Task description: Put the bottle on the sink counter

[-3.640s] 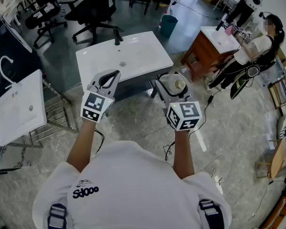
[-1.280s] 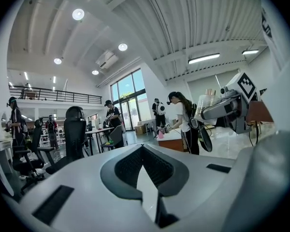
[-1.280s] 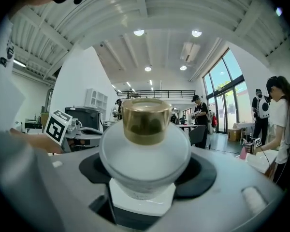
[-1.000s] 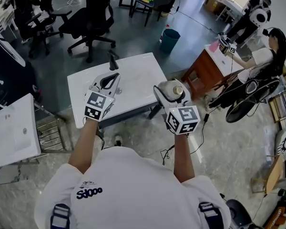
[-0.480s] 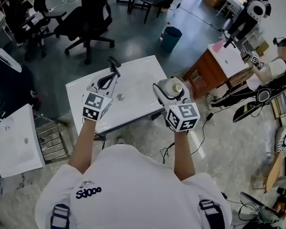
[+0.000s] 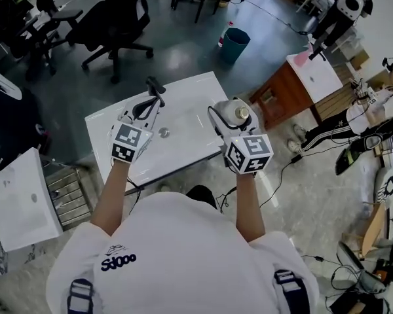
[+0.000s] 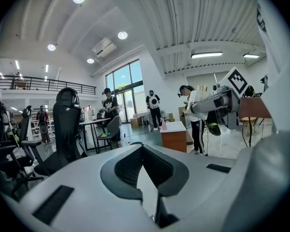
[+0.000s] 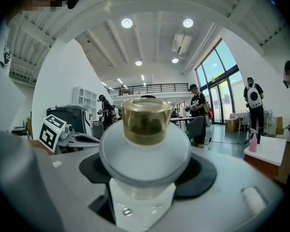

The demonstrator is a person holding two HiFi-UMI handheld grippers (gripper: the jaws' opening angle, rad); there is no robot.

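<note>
Right gripper jaws clamp bottle between them, over sink counter right edge; left gripper jaws closed, empty.

**White sink counter on a two-tone floor**

The sink counter is a white slab set askew to the person. A black faucet rises at its far edge and a small round drain sits in the basin. It stands where the dark grey floor meets paler mottled tiles.

On the grey part stand black office chairs and a teal bin. On the tiles are a wooden cabinet, loose cables and, to the left, a second white sink beside a metal rack.
</note>
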